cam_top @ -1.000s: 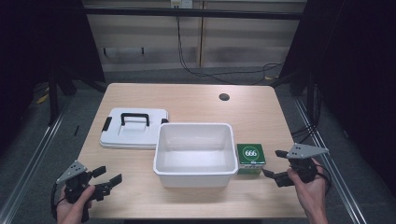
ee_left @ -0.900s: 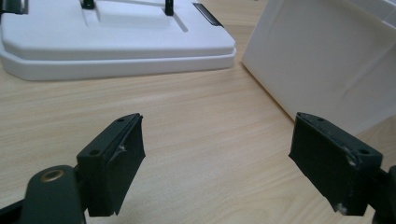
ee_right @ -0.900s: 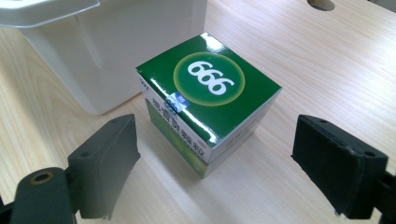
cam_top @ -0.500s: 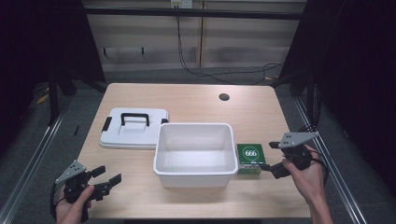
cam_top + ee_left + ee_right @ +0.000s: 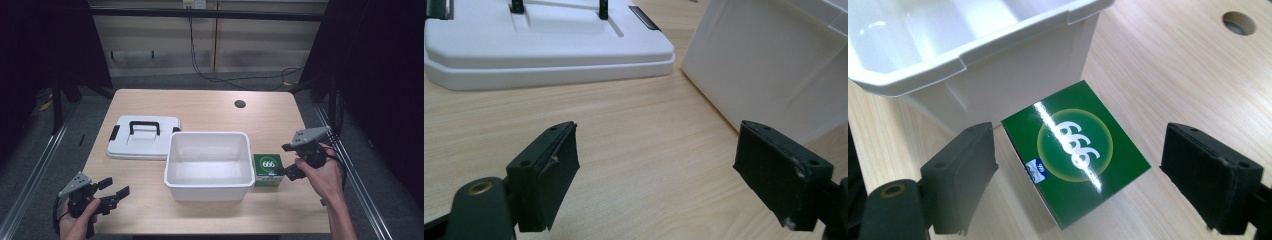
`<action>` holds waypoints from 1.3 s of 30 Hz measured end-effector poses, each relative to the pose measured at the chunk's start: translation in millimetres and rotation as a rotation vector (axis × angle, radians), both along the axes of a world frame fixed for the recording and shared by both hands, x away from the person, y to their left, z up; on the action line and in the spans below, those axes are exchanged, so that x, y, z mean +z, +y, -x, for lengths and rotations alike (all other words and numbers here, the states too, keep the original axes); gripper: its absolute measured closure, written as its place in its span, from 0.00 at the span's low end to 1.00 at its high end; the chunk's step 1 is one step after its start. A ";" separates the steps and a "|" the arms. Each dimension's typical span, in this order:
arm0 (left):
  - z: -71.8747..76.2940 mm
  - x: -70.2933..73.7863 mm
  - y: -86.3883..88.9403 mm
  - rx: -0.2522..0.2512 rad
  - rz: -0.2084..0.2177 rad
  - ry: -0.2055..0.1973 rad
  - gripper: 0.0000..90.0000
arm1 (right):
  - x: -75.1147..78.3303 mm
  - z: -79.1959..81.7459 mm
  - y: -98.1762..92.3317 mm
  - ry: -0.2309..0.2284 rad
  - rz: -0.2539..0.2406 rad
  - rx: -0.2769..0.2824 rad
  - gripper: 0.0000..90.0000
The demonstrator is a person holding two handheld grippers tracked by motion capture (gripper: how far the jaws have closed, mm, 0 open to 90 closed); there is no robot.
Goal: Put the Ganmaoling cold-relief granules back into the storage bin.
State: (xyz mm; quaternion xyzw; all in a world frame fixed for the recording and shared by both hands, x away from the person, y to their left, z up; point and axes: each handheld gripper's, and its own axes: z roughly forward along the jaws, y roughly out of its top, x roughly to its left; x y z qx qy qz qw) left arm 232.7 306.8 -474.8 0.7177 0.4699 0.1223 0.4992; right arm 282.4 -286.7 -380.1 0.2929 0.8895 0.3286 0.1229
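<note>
A green box marked 666 (image 5: 268, 169) (image 5: 1075, 150) lies flat on the table against the right side of an empty white bin (image 5: 208, 164) (image 5: 958, 50). My right gripper (image 5: 290, 161) (image 5: 1093, 185) hovers just right of the box, open, its jaws reaching past both sides of it without touching. At the table's front left corner my left gripper (image 5: 114, 192) (image 5: 664, 175) is open over bare wood, pointing toward the bin's outer wall (image 5: 774, 70). The bin's white lid (image 5: 143, 137) (image 5: 544, 50) with a black handle lies left of the bin.
A round cable hole (image 5: 240, 104) (image 5: 1238, 22) sits in the wooden table (image 5: 210, 107) at the back right. Metal frame rails run along both table sides, and dark floor surrounds it.
My right gripper has moved forward and inward toward the green box, and now has it between its open jaws. The left gripper has hardly shifted.
</note>
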 end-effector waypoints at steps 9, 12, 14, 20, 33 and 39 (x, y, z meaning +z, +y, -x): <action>0.0 0.1 1.7 -0.003 -0.004 -0.002 0.19 | 7.4 -19.1 20.1 0.054 0.171 0.121 0.14; 0.0 0.2 1.7 -0.005 -0.004 -0.003 0.19 | 2.0 -28.8 28.3 0.086 0.203 0.163 0.14; 0.1 0.1 1.4 -0.004 -0.003 -0.003 0.19 | 0.2 -30.8 30.4 0.091 0.222 0.172 0.13; -0.2 -0.2 1.4 -0.006 -0.004 0.000 0.19 | -2.3 -41.5 41.6 0.126 0.303 0.268 0.10; -0.1 -0.4 1.4 -0.006 -0.003 0.001 0.19 | -18.8 -52.9 52.3 0.188 0.401 0.400 0.10; 0.1 -0.4 1.1 -0.008 -0.002 0.001 0.19 | -24.1 -55.6 52.4 0.197 0.428 0.400 0.10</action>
